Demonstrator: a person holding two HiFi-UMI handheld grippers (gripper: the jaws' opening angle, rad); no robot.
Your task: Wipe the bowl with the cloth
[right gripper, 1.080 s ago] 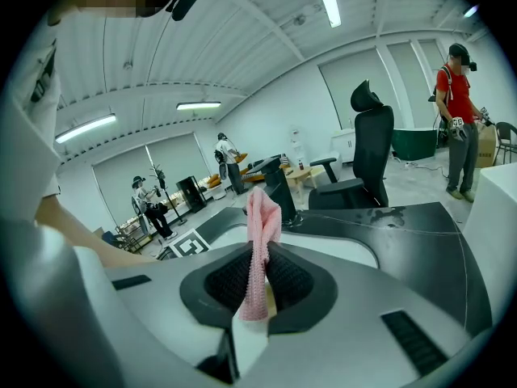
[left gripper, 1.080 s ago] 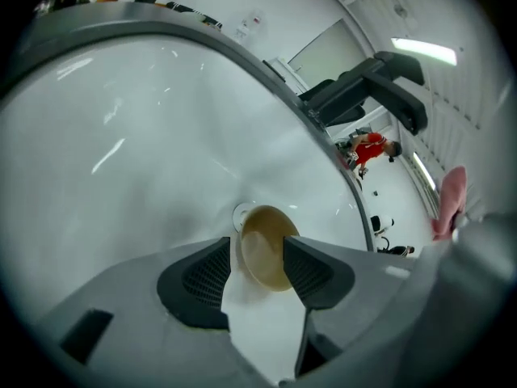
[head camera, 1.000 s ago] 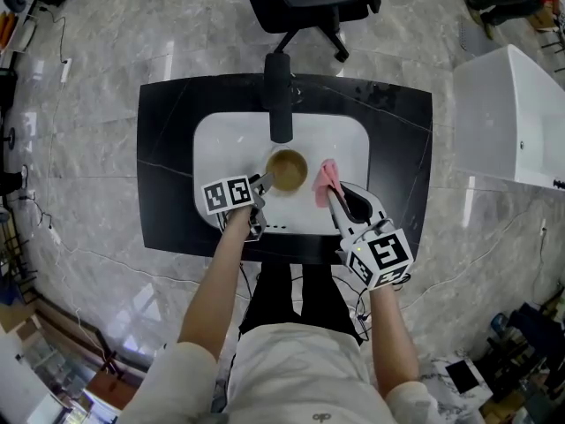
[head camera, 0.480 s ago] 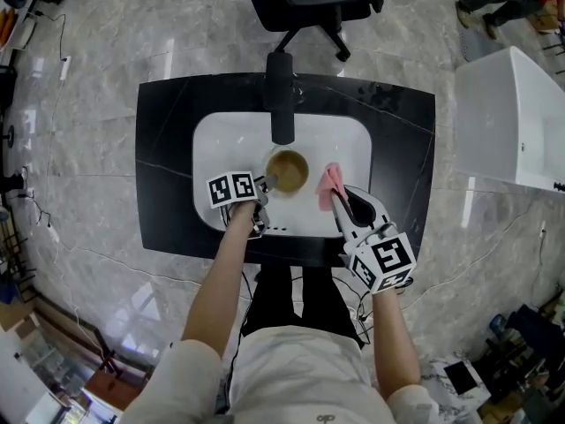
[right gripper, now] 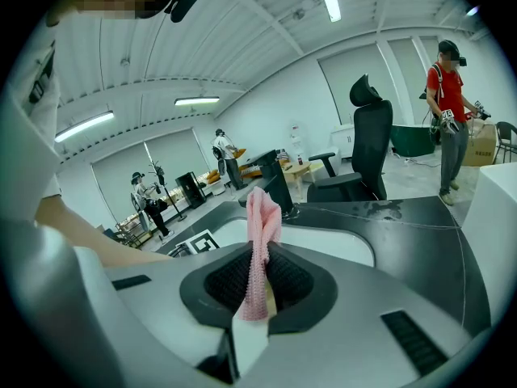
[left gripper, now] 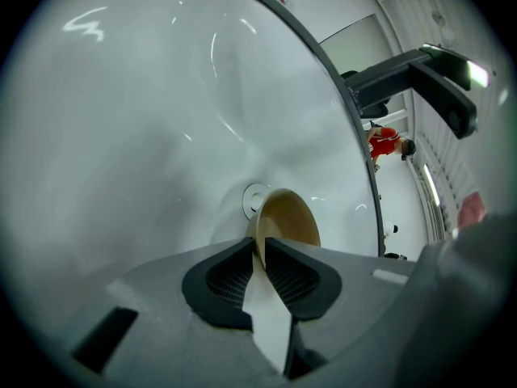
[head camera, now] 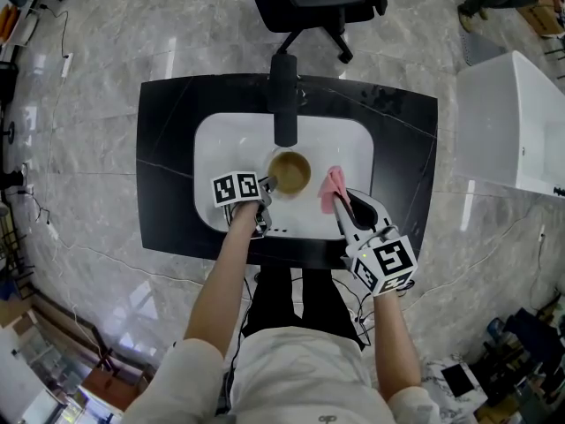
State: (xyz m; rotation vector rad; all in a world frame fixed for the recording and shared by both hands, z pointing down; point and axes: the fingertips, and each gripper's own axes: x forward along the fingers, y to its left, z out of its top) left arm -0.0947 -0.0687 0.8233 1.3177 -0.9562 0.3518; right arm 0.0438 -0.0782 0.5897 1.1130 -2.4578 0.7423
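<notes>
Bowl [head camera: 290, 171], tan, sits in middle of white sink [head camera: 221, 144], just at 6 o'clock of black tap [head camera: 284, 104]. Sink set in black bench [head camera: 168, 157]. Left claw [head camera: 265, 184] at bowl's 8 o'clock side. Its jaws have just been closing, now pinch bowl rim, one pad each side. Right claw [head camera: 340, 203] pressed tight on pink cloth [head camera: 331, 186]. Cloth sticks up out of jaws, near bowl at its 3 o'clock, not touching it.
</notes>
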